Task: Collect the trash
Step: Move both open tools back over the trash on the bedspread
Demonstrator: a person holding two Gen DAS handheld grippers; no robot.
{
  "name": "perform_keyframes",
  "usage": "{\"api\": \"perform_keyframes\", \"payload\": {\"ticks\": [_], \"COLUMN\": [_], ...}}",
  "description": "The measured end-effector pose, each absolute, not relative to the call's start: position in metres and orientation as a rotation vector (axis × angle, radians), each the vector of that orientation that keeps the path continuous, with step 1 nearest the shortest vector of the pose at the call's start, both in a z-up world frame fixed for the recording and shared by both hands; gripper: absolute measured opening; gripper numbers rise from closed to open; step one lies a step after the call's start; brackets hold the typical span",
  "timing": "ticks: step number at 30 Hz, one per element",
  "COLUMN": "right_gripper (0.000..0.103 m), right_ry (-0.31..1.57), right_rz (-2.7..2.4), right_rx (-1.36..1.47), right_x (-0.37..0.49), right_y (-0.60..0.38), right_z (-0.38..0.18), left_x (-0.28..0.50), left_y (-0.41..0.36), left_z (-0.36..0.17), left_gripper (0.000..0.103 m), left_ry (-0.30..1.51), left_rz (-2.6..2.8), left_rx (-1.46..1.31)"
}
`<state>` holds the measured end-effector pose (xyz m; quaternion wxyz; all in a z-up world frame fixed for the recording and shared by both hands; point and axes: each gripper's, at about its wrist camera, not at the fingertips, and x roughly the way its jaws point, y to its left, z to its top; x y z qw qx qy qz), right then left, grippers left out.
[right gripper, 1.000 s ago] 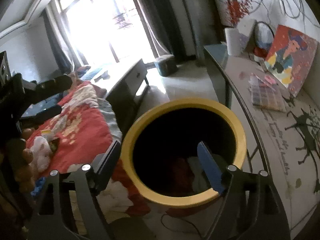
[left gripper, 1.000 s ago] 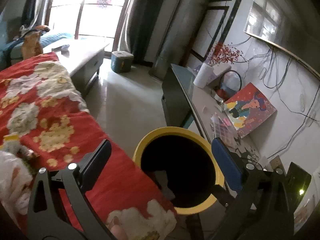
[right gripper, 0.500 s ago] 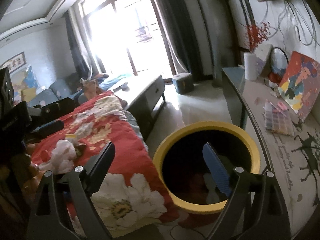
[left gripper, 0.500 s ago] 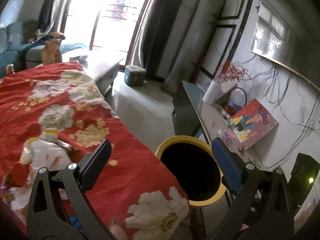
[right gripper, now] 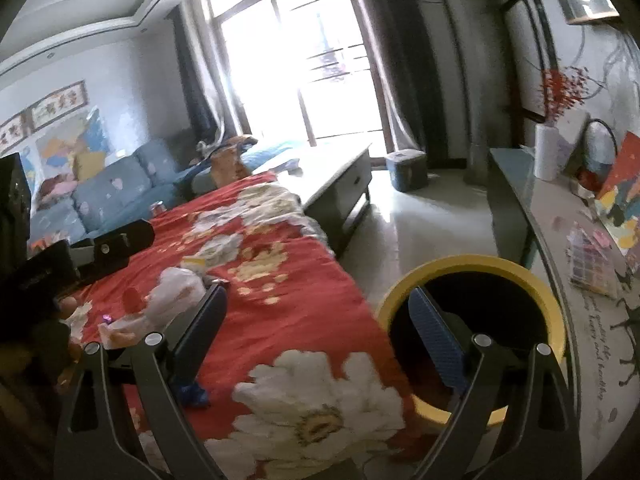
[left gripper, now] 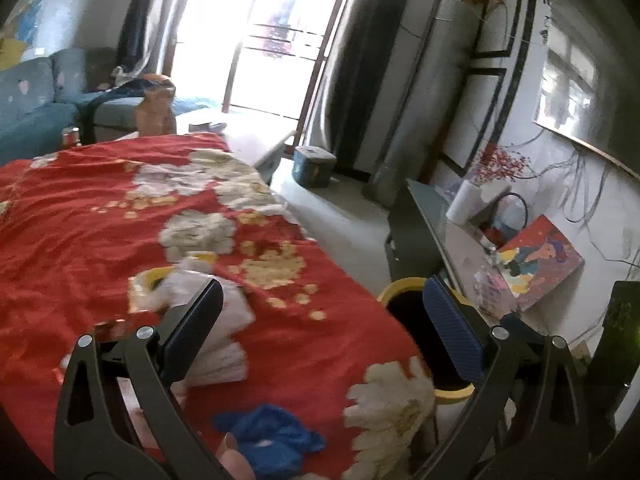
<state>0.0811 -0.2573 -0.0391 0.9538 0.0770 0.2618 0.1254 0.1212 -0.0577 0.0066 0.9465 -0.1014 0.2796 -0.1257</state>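
Both wrist views angled down toward the window, sharing red floral cloth (left gripper: 100,216) and yellow-rimmed bin (right gripper: 472,264)

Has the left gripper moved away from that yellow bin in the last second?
Yes. The yellow bin, which filled the space between the left gripper fingers, now sits small at the right finger; the view has swung left over the red cloth.

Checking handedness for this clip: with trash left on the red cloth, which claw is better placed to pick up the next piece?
Probably left. The left claw stands open over the white crumpled bag and blue wad; the right claw, opening and empty, sits nearer the yellow-rimmed bin.
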Motion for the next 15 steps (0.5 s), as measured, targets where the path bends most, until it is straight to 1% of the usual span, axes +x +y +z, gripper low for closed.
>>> {"api": "perform_keyframes", "payload": {"ticks": [15], "right_gripper": [0.09], "right_ry": [0.626], "right_rz": [0.482], "right_rx": [0.024], "right_x": [0.08], "right_y": [-0.167], "right_z": [-0.052], "left_x": [0.097], "left_y": [0.023], "left_z": [-0.006], "left_gripper": [0.092], "left_ry": [0.592], "left_rz": [-0.091], "left_rx": [-0.197]}}
